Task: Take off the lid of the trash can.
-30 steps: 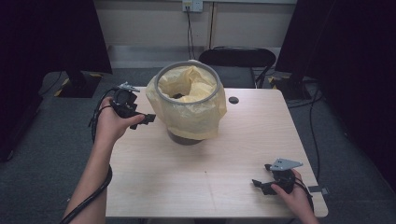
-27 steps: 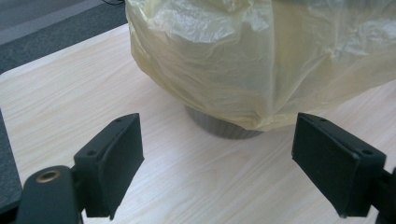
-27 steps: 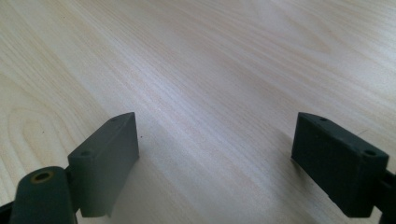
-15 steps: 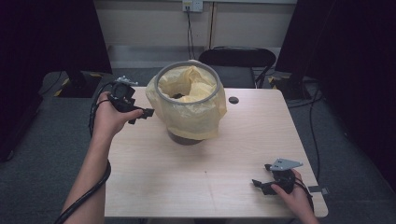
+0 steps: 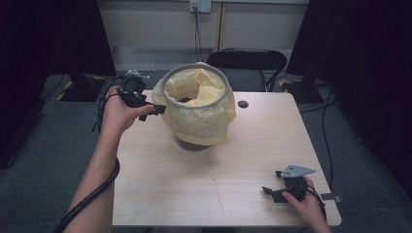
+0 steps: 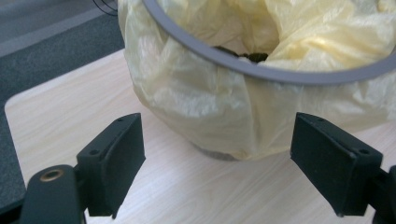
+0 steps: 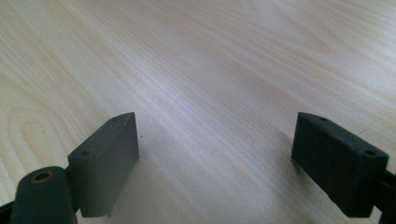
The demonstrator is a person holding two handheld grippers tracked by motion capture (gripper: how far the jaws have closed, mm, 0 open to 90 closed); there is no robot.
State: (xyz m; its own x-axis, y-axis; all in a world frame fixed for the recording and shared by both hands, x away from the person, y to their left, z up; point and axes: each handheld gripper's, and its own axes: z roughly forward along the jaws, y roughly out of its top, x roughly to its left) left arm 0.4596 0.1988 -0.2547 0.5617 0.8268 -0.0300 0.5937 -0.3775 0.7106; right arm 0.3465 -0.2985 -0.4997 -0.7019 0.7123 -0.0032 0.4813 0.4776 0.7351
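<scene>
A round bin with a grey rim [image 5: 196, 104] [image 6: 261, 72] stands at the back middle of the table, lined with a yellow plastic bag [image 5: 204, 121] [image 6: 196, 98] that drapes over its outside. Something dark lies inside it. My left gripper [image 5: 154, 110] [image 6: 233, 158] is held open just left of the bin, jaws pointing at the bag with nothing between them. My right gripper [image 5: 273, 192] [image 7: 229, 158] rests open near the table's front right corner, over bare wood.
The light wooden table [image 5: 214, 170] has a small black disc [image 5: 243, 104] at the back right of the bin. A black chair [image 5: 248, 60] stands behind the table. Cables trail off the left and right edges. Dark screens flank both sides.
My left gripper has moved right and slightly back, closer to the bin's bag. The right gripper has stayed put.
</scene>
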